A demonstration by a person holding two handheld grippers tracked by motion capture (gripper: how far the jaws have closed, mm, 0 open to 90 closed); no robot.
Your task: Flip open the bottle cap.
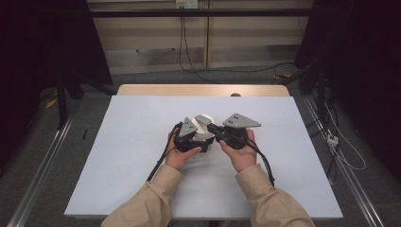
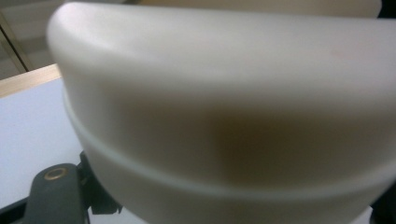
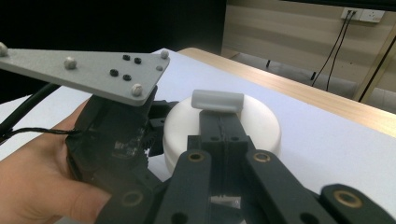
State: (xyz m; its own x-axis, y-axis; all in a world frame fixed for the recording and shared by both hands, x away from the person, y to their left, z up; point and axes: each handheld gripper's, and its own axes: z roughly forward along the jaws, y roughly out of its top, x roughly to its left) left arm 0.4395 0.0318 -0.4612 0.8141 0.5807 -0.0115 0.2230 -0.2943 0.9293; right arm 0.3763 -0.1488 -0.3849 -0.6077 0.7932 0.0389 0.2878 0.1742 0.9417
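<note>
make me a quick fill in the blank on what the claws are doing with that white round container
1. The round white plastic container rests on a pale ___ table cover.
2. The right claw is shut on the container's small ___ handle.
3. The left claw grips the container's ___, under the lid.

Missing words: blue; grey; body

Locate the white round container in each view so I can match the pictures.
High view: white round container at table centre, between the two grippers.
Left gripper view: its wall looms close and blurred.
Right gripper view: centre, beyond the shut jaws.
Shared landmark: the table's wooden edge.
</note>
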